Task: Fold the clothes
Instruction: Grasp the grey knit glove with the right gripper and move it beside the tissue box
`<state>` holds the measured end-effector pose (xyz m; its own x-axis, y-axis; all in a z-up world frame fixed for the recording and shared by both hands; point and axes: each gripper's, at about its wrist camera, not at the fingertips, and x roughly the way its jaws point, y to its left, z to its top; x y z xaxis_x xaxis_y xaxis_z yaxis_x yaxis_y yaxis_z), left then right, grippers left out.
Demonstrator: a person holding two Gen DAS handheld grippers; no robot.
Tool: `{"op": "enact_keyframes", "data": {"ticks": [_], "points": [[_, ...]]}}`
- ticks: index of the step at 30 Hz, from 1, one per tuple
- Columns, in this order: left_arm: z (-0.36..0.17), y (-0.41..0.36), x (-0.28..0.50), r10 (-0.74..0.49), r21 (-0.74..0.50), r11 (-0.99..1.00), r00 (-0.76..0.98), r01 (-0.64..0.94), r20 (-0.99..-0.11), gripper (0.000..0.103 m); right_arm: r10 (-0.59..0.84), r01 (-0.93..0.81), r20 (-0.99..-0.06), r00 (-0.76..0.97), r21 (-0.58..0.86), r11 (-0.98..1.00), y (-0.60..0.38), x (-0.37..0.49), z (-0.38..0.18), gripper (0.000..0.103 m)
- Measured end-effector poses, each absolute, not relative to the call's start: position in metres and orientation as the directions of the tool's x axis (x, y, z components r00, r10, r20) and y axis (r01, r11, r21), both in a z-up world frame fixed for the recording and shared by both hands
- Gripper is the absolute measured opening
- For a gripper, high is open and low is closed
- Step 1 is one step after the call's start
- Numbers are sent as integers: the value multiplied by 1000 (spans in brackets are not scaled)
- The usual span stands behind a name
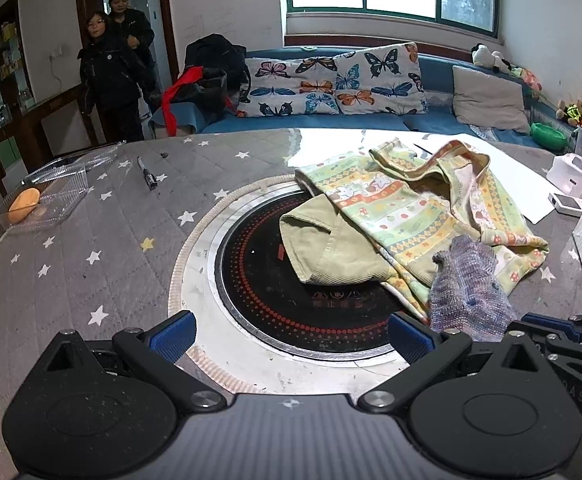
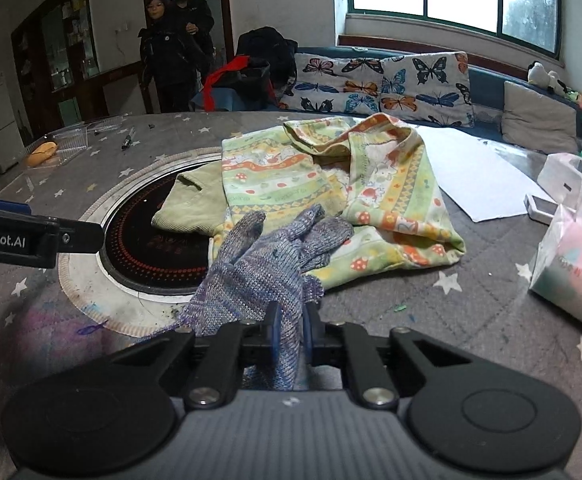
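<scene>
Jaws: left [image 1: 291,332] wide, right [image 2: 289,330] pinching knit glove [image 2: 267,256] | patterned garment [image 2: 331,188] crumpled

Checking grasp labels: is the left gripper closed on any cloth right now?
No. The left gripper stands wide open over the black cooktop, nothing between its fingers; the right gripper pinches the knitted glove.

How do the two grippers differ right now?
The left gripper is open and empty over the round cooktop; the right gripper is shut on the knitted glove. The left faces bare cooktop, the right faces the patterned garment. Both have blue pads and hang low over the table.
</scene>
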<state>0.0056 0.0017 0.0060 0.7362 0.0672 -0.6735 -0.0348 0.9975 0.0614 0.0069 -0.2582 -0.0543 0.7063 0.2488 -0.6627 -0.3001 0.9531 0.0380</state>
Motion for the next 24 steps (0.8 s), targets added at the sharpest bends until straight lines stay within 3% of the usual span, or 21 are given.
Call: {"op": "enact_keyframes", "data": {"ticks": [1, 3, 8, 10, 12, 14, 24], "points": [[6, 1, 5, 67, 63, 997, 737, -33, -673, 103, 240, -292, -659, 712, 33, 956, -258, 7, -53, 14], [7, 0, 4, 69, 69, 997, 737, -30, -672, 103, 242, -291, -659, 713, 36, 956, -257, 9, -52, 33], [7, 1, 3, 67, 65, 997, 739, -32, -670, 103, 259, -306, -668, 697, 49, 951, -250, 13, -57, 34], [7, 2, 3, 68, 64, 997, 739, -33, -670, 103, 264, -306, -676, 688, 60, 950, -249, 14, -60, 28], [7, 3, 3, 69, 64, 997, 738, -35, -671, 103, 286, -313, -674, 681, 86, 946, -250, 13, -61, 12], [6, 4, 4, 71, 63, 997, 736, -39, -673, 103, 283, -310, -662, 694, 80, 947, -252, 8, -60, 6], [7, -2, 1, 49, 43, 999, 739, -27, -672, 103, 96, -156, -598, 795, -49, 987, -300, -21, -29, 5]]}}
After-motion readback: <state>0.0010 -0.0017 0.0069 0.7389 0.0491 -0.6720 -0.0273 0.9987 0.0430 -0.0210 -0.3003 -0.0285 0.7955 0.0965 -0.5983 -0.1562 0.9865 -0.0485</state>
